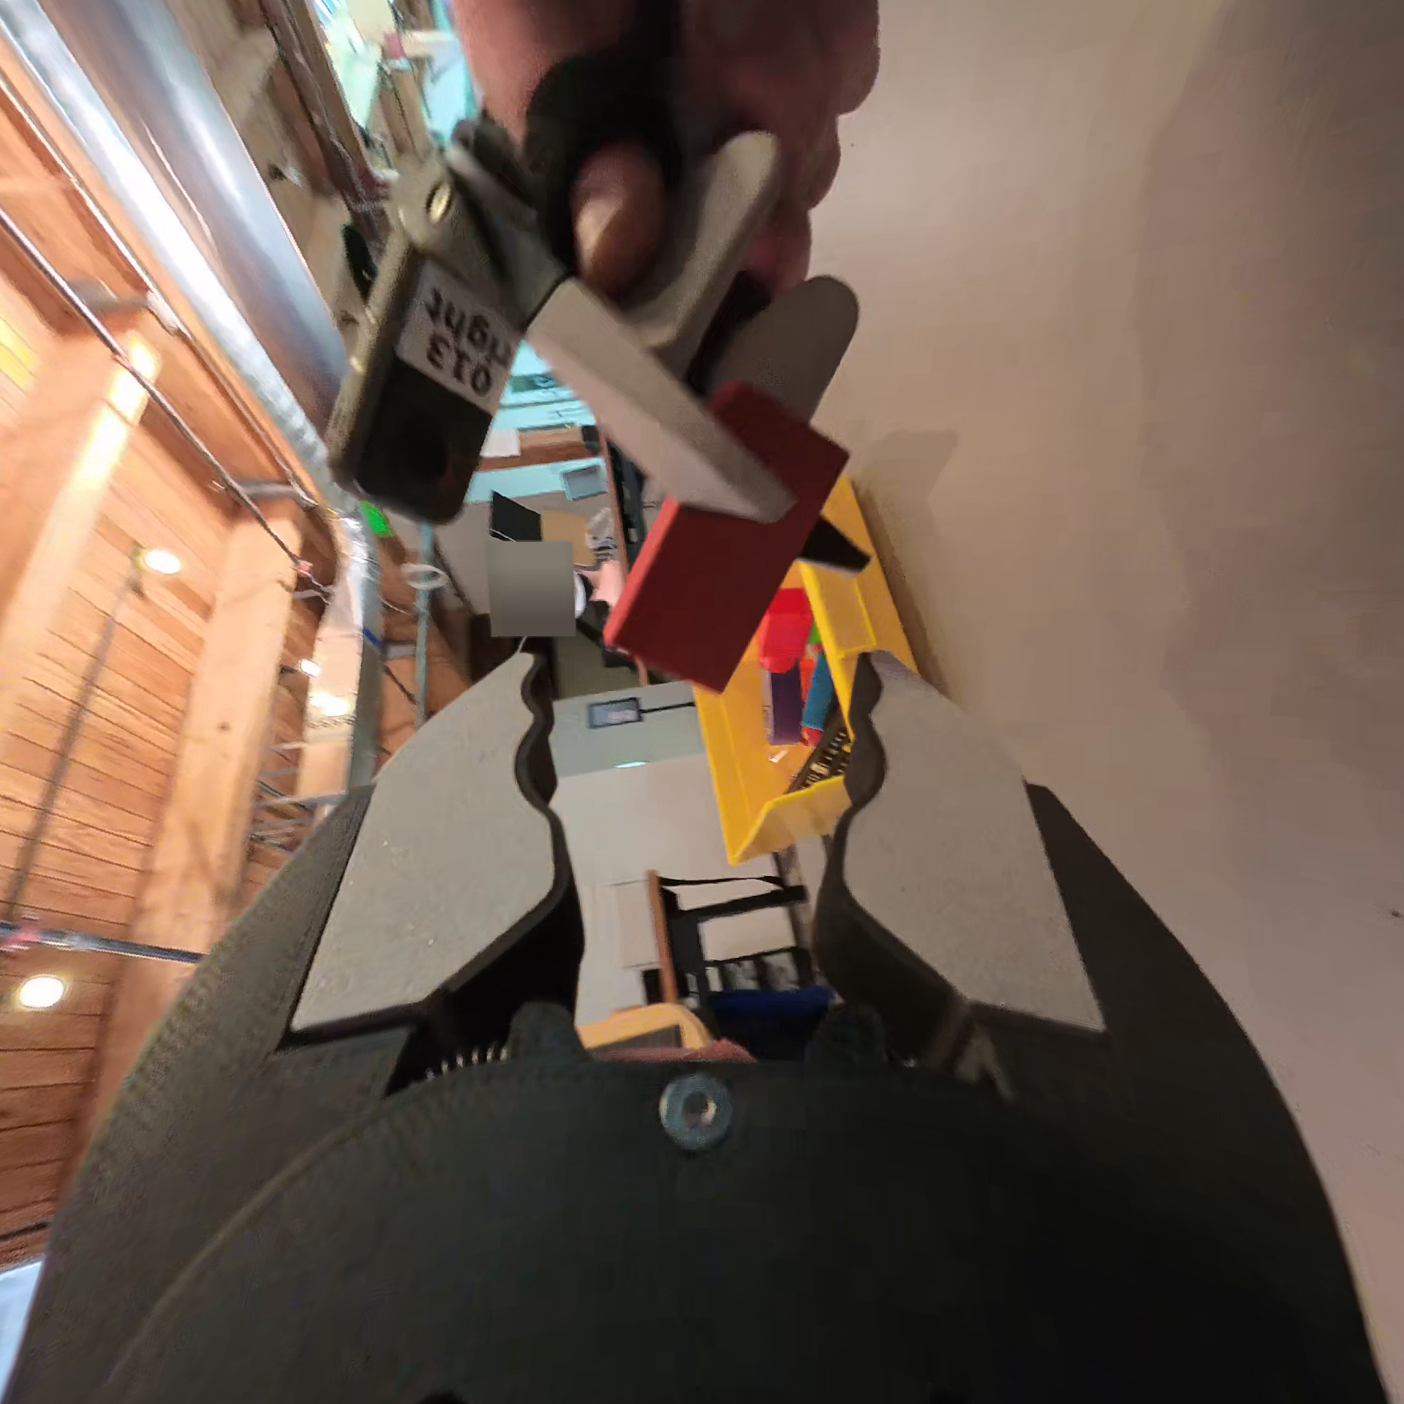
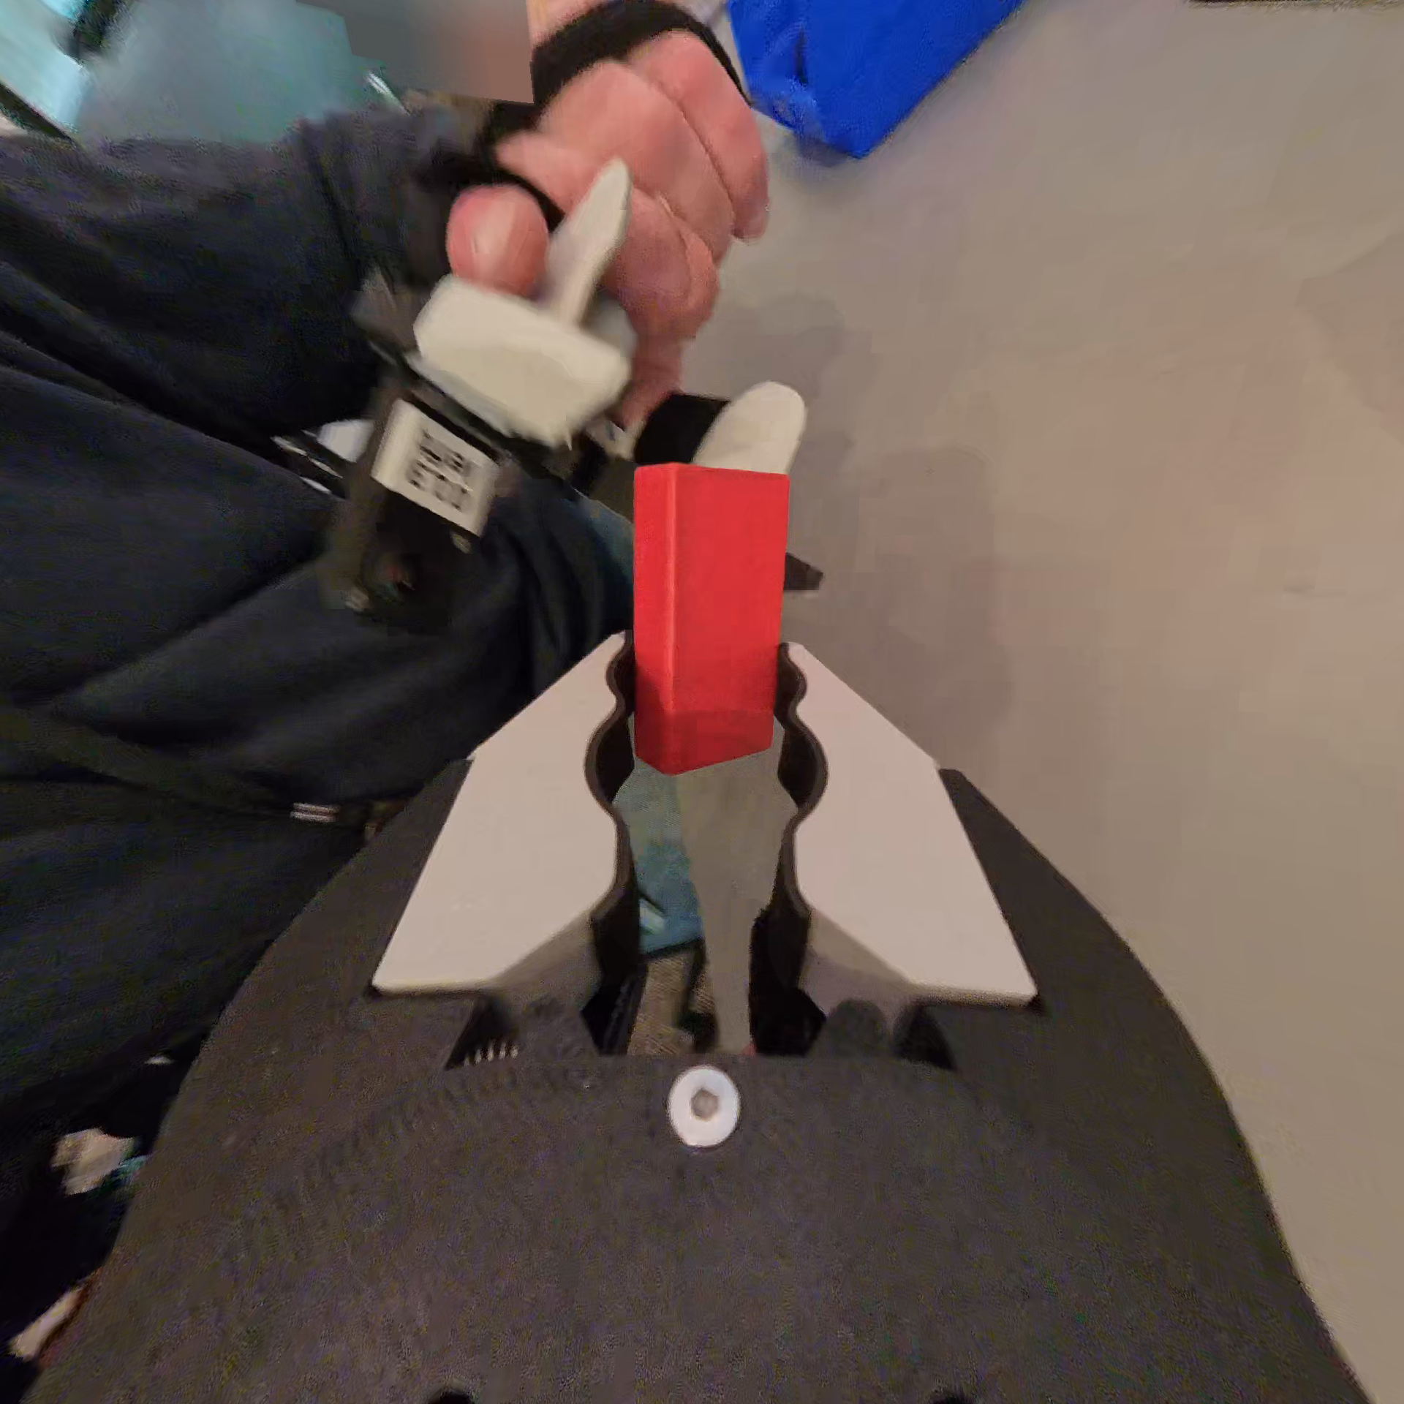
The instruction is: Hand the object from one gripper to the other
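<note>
A red rectangular block (image 2: 706, 608) is clamped at its near end between the fingertips of my right gripper (image 2: 705, 661), which is shut on it. The block sticks out forward toward my left gripper (image 2: 646, 403), held by a hand and blurred. In the left wrist view my left gripper (image 1: 703, 668) is open with its jaws wide apart. The red block (image 1: 706, 577) hangs just ahead of its fingertips, held by my right gripper (image 1: 798, 524) from above. The block's free end is at the mouth of the open jaws, touching neither finger.
A yellow bin (image 1: 760, 820) with several coloured blocks sits on the pale grey table (image 1: 1102, 532) behind the block. A blue object (image 2: 858, 68) lies at the far edge. A person's dark sleeve (image 2: 190, 532) fills the left side.
</note>
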Action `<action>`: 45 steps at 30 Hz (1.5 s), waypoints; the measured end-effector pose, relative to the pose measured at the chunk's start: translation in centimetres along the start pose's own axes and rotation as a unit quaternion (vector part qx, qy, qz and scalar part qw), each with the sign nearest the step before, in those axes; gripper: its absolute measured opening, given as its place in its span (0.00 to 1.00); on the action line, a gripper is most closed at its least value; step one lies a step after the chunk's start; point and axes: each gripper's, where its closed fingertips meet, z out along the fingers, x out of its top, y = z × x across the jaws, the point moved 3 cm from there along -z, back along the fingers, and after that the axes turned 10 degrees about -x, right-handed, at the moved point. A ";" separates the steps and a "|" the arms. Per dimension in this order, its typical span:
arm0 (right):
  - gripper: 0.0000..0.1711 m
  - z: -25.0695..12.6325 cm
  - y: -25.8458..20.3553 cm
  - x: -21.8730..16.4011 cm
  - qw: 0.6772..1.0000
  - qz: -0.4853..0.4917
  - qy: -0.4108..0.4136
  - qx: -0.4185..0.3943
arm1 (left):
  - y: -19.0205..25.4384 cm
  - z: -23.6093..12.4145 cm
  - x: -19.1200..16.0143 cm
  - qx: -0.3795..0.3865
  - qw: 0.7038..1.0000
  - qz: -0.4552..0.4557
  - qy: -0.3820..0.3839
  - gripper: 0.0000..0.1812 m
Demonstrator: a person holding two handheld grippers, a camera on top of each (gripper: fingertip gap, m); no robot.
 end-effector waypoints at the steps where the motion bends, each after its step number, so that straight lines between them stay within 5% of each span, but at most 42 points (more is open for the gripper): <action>1: 0.19 0.2 -0.2 0.1 1.000 0.014 0.002 0.017 | 0.1 0.1 0.4 0.015 1.000 0.024 0.001 0.40; 7: 0.19 1.5 -0.3 -0.4 0.997 0.054 -0.009 0.055 | 0.6 0.9 1.0 0.036 0.996 0.078 0.009 0.23; 25: 0.18 1.8 0.5 -0.7 0.999 0.034 -0.026 -0.010 | 1.5 2.0 0.7 -0.039 0.997 0.063 -0.038 0.20; 28: 0.36 1.2 1.3 -0.4 0.997 -0.008 -0.024 -0.066 | 2.2 2.2 -0.2 -0.074 0.995 0.035 -0.053 0.20; 31: 0.40 -0.1 2.0 0.0 0.980 -0.104 -0.019 -0.167 | 3.2 2.4 -1.9 -0.146 0.985 -0.052 -0.074 0.19; 37: 0.41 -1.0 2.0 1.4 0.871 -0.326 -0.026 -0.365 | 3.5 2.6 -3.3 -0.278 0.927 -0.243 -0.069 0.20; 45: 0.32 -0.3 0.8 2.3 0.812 -0.430 0.036 -0.392 | 3.0 1.6 -1.8 -0.419 0.805 -0.420 0.022 0.20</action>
